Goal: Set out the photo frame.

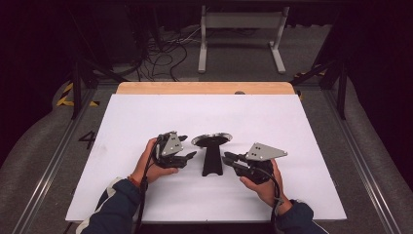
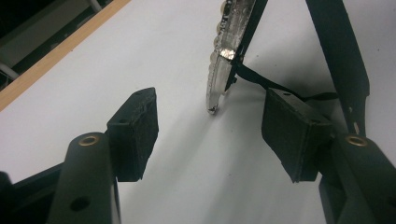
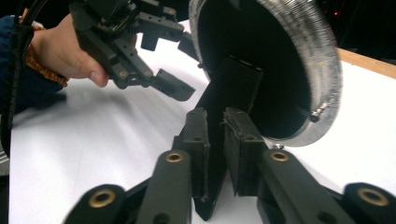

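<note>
Between the two pads of the right claw (image 3: 215,140) stands the flat black stem of a small mirror stand (image 1: 213,155), and the pads sit close against it on both sides, so this claw is clenched on the stem. Just beyond the pads the stem rises to a round disc with a silvery ribbed rim (image 3: 322,60), tilted over the claw. Seen from above, the same stand sits upright on the white worktop (image 1: 146,117), its dark foot just left of the right claw's tips (image 1: 228,158) and its disc a little farther from the person.

Left of the stand, the left claw (image 1: 191,155) points toward the foot without touching it. Along its own jaws, the two pads (image 2: 133,133) stand well apart with bare white worktop between them, so this claw is released and holds nothing. Ahead of those pads the glittering edge of the disc (image 2: 224,51) comes down near the worktop, with the black leg of the stand off to the right of it.

A hand (image 1: 155,168) grips each claw from the near side, sleeves dark blue. Beyond the worktop's far wooden edge (image 1: 204,88) lie grey floor, cables and a metal frame.
</note>
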A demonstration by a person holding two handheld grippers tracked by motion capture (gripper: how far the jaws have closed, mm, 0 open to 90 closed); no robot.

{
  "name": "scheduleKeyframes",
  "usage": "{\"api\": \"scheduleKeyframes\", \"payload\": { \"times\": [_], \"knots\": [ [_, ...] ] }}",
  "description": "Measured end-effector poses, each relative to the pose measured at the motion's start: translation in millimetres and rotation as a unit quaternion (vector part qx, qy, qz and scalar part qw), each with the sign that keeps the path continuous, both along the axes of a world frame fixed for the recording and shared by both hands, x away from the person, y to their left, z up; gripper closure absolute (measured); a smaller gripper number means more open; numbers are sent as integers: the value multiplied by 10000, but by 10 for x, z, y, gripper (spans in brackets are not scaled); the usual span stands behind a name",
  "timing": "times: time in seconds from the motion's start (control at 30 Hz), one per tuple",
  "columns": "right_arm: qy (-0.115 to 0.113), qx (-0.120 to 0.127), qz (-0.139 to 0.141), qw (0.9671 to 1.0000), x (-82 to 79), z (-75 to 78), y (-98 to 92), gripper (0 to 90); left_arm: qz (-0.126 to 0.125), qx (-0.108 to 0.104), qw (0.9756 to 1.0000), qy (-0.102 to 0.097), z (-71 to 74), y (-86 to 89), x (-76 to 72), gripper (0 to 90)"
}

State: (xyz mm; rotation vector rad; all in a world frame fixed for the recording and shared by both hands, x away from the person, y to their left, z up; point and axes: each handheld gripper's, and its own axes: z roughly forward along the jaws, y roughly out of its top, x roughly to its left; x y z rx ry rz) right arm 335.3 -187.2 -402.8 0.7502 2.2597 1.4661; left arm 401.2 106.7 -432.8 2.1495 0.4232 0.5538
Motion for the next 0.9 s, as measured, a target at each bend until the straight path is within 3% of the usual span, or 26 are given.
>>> {"api": "scheduleKeyframes", "payload": {
  "times": [0.37,0.47,0.73,0.9],
  "knots": [
    [-111,-183,-24,9998,-80,-64,213,883,-64,-46,9998,207,-118,-170,111,486],
    [-101,-289,-51,9995,-112,-117,303,899,-63,-167,9994,281,-145,-203,136,534],
    [-17,-427,-111,9990,-160,-262,578,900,-136,-98,9997,188,-139,-224,128,667],
    [-28,-664,-222,9975,-175,-374,766,900,-87,-130,9997,164,-142,-211,135,731]
  ]
}}
